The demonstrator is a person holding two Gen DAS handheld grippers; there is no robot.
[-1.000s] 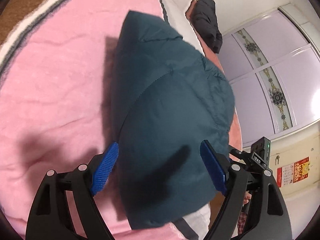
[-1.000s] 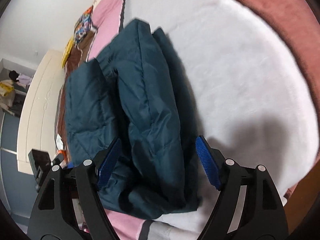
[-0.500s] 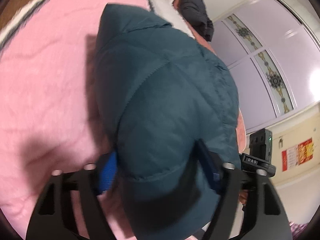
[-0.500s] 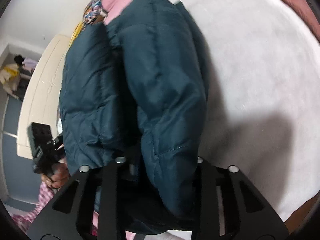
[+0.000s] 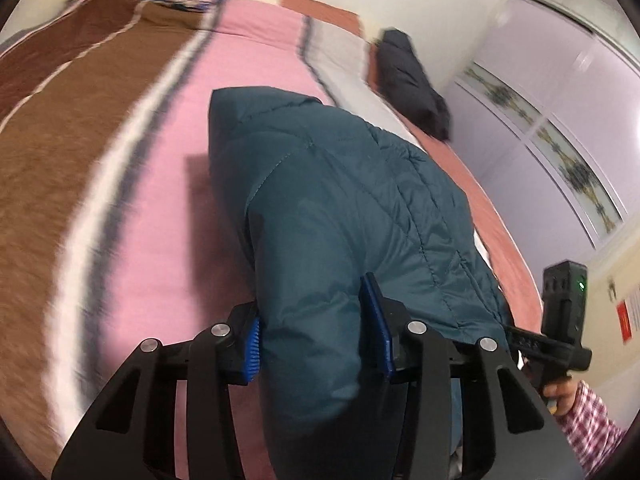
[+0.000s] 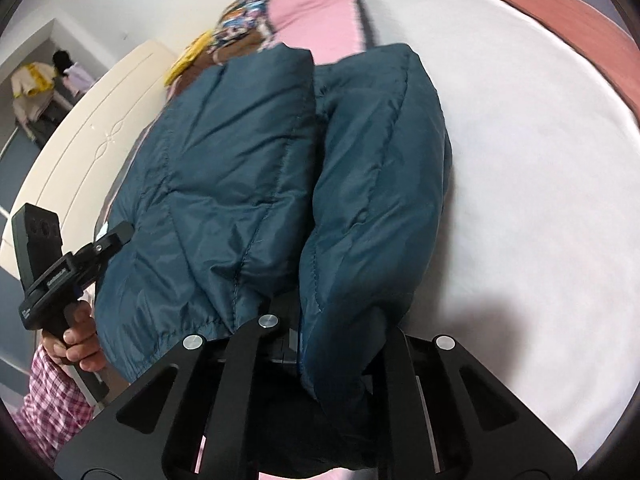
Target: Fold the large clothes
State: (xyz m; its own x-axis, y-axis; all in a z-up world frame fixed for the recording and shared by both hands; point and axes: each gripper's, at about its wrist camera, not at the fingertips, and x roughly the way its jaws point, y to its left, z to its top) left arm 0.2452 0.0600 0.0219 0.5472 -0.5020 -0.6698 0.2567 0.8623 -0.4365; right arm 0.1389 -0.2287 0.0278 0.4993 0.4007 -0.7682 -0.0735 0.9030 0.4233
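A padded teal jacket lies folded on the bed, its near edge bunched and raised. My left gripper is closing, and its blue pads press a thick fold of that edge. In the right wrist view the same jacket shows as two puffy folded halves. My right gripper is closing on the right-hand half, whose cloth covers the fingertips. A hand in a checked sleeve holds the other gripper's handle at the left.
The bedspread has brown, white and pink stripes, with a white patch to the right of the jacket. A black garment lies at the bed's far side. Lilac wardrobe doors and a cream bed board flank the bed.
Both grippers stood open over the jacket's near edge; they have since closed on it and lifted it. Both views have swung to show more of the bed and room.
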